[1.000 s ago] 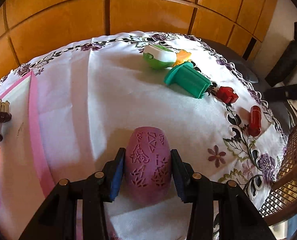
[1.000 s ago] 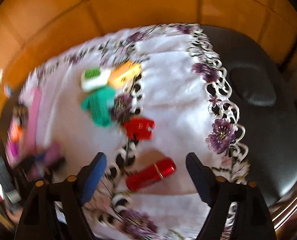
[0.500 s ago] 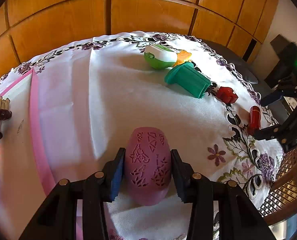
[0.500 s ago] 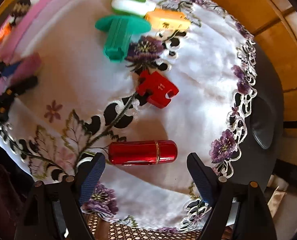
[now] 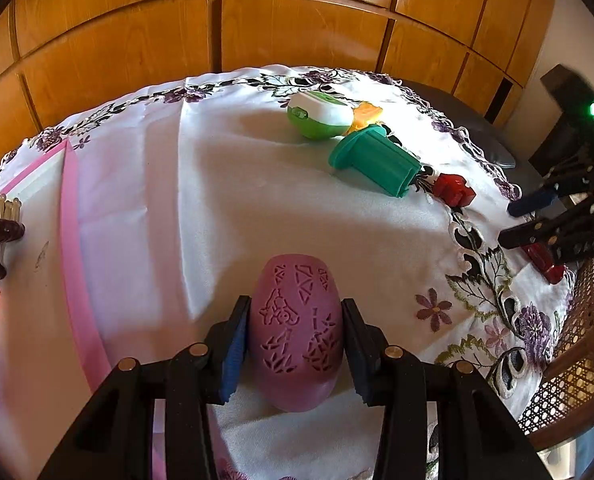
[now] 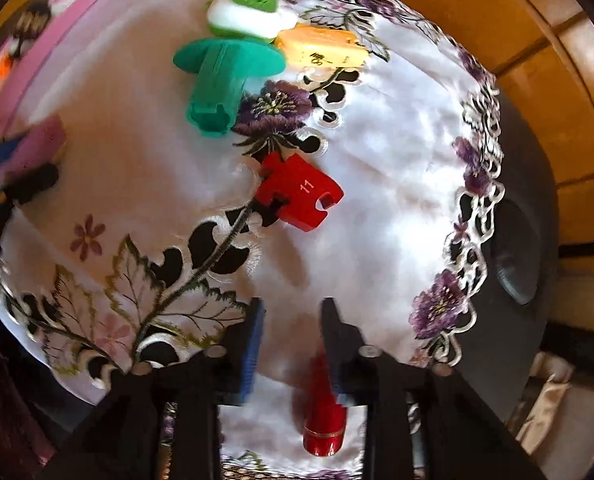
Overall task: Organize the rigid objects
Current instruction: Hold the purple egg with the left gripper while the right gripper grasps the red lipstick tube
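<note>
2 sets of tongs are at work over the tabletop (image 5: 257, 208): the left tongs (image 5: 295, 350) are clamped on a purple patterned egg-shaped piece (image 5: 297, 328), while the right tongs (image 6: 291, 344) point steeply down, their jaws closing around the red cylinder (image 6: 323, 412), which lies between them against the right pad, close to the cloth's edge. To seat this grip well, I judge the cylinder should be centred between the pads before lifting, since a smooth round body pinched off-centre could roll or squirt out.
</note>
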Demonstrator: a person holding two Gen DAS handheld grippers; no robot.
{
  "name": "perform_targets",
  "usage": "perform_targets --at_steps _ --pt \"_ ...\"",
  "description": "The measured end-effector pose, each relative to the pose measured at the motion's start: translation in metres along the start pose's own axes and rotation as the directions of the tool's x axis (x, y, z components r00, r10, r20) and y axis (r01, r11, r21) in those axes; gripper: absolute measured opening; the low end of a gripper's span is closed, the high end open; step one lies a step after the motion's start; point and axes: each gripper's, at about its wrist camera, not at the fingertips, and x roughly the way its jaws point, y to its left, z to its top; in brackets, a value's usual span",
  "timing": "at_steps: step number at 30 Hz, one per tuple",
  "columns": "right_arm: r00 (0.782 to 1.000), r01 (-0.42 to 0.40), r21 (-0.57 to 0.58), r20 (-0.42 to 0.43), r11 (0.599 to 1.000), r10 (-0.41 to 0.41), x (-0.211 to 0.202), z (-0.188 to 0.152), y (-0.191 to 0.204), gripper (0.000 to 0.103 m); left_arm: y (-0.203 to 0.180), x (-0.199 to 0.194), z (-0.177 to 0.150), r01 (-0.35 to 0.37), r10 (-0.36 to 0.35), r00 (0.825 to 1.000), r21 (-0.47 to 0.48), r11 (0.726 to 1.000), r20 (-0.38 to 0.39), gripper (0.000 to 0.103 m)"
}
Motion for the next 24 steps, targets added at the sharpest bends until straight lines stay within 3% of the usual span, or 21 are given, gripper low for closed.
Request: perform_targets --at_steps 3,4,5,10,14,17,21,24 --pt "0.996 -0.080 0.097 0.036 0.992 0.077 -0.007 -0.001 -0.021 0.067 0.001 0.000 0.000 0.005 -0.005 1.000 -0.001 1.000 -0.002 0.044" --pt "0.996 -0.080 0.117 0.041 0.990 0.075 -0.010 -0.001 -0.029 0.077 0.001 0.000 0.000 0.006 -0.006 1.000 -0.002 1.000 -0.002 0.044" --pt "0.997 -0.071 0.124 0.043 0.990 0.066 -0.013 -0.001 -0.034 0.080 0.001 0.000 0.000 0.008 -0.008 1.000 -0.003 1.000 -0.002 0.044" --pt "0.996 -0.078 0.176 0.051 0.981 0.071 -0.025 -0.001 -0.065 0.084 0.001 0.000 0.000 0.006 -0.006 1.000 -0.007 1.000 0.001 0.044" --pt "0.995 -0.037 0.125 -0.085 0.991 0.048 -0.009 -0.008 -0.058 0.082 0.001 0.000 0.000 0.009 -0.009 1.000 -0.012 1.000 0.002 0.044" --pt "0.984 -0.017 0.068 -0.178 0.998 0.029 0.003 -0.013 -0.050 0.070 0.002 0.000 -0.001 0.013 -0.013 1.000 -0.014 1.000 0.004 0.044" --pt "0.958 0.050 0.031 -0.283 0.998 -0.039 0.031 -0.021 -0.044 0.023 0.002 0.000 0.000 0.013 -0.013 1.000 -0.015 1.000 0.005 0.044" --pt "0.973 0.048 0.040 -0.226 0.998 -0.038 0.023 -0.015 -0.042 0.021 0.002 0.000 0.000 0.015 -0.015 1.000 -0.013 1.000 0.007 0.044"
